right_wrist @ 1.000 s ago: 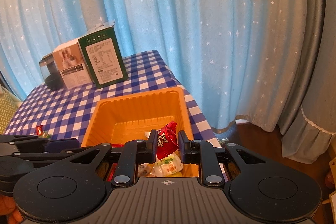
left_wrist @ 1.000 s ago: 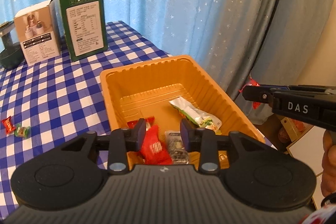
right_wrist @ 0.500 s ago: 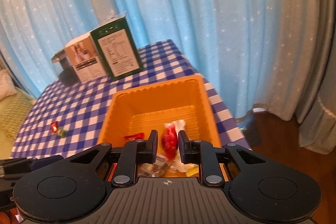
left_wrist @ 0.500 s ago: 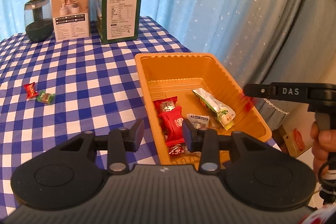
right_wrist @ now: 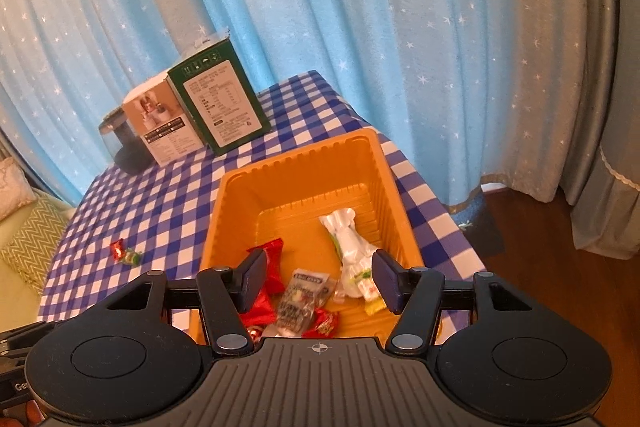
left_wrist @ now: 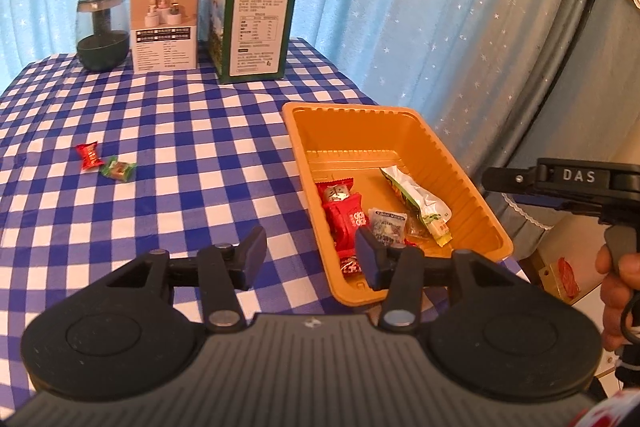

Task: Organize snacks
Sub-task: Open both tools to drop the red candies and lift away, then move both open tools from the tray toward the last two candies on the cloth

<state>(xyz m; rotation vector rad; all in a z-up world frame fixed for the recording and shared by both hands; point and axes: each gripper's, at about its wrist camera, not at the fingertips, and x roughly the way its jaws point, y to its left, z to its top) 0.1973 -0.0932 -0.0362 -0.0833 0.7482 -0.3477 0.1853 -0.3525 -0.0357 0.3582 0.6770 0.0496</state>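
Note:
An orange tray [left_wrist: 452,163] [right_wrist: 304,183] sits at the right end of the blue checked table and holds several snacks: red packets [left_wrist: 346,215] [right_wrist: 264,291], a white-green packet [left_wrist: 420,205] [right_wrist: 352,247] and a clear packet [right_wrist: 304,297]. A red candy [left_wrist: 88,155] and a green candy [left_wrist: 118,169] lie together on the cloth at the left, also in the right wrist view [right_wrist: 126,254]. My left gripper [left_wrist: 310,255] is open and empty at the tray's near left corner. My right gripper [right_wrist: 318,283] is open and empty above the tray's near end.
A green box [left_wrist: 248,27], a white box [left_wrist: 165,23] and a dark glass jar [left_wrist: 102,35] stand at the table's far edge before a blue curtain. The table edge drops off just right of the tray. A cushion [right_wrist: 28,239] lies at far left.
Both grippers have opened wide; the red packets they held now lie in the tray. The left gripper has swung left, away from over the tray. The right gripper has pulled back.

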